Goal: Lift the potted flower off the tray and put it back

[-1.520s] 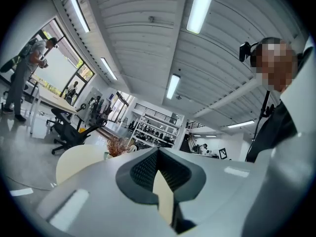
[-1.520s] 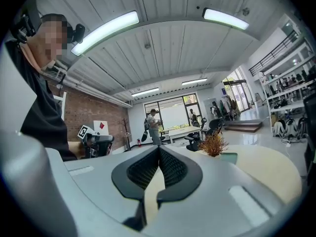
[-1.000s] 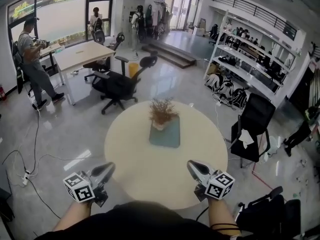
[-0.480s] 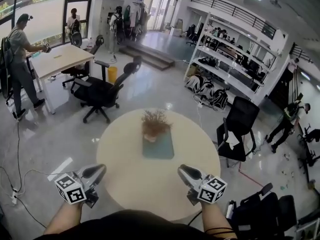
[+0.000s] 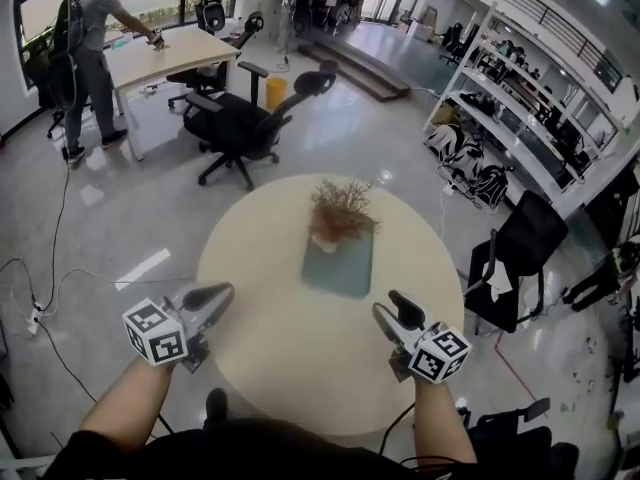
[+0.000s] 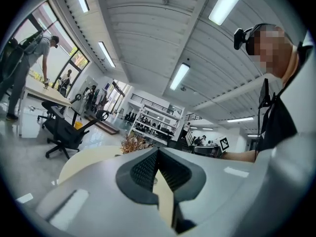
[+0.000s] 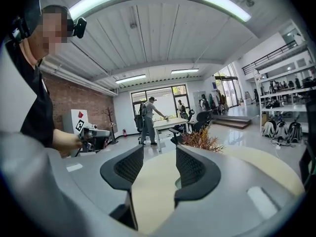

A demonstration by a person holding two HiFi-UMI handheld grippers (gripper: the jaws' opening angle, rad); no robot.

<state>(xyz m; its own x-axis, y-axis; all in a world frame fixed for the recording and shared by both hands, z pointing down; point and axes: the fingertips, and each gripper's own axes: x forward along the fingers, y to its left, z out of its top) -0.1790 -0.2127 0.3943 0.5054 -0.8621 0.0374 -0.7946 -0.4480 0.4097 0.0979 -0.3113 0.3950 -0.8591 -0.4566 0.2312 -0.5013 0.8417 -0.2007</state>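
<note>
Two grippers sit low in the head view, one at each near side of the round table point(image 5: 300, 368), and neither touches the flower point(image 5: 340, 211).

Your left gripper point(image 5: 220, 291) is at the lower left of the frame, its tips just over the table's edge. In the left gripper view its jaws meet at the tips, with nothing caught between them.

Your right gripper point(image 5: 392, 308) is at the lower right, over the tabletop. Its jaws have just been opening and now stand apart. The right gripper view shows only bare tabletop through the gap.

You'll find the flower just above the middle of the frame, standing upright at the far end of the tray point(image 5: 338, 268) and well apart from both grippers. The tray lies flat near the table's centre.

In the right gripper view the flower shows above the right-hand jaw. In the left gripper view it peeks over the left-hand jaw.

Beyond the table, at upper left, stands a chair point(image 5: 240, 123). A person point(image 5: 90, 58) leans at a desk point(image 5: 170, 53) in the upper left corner.
</note>
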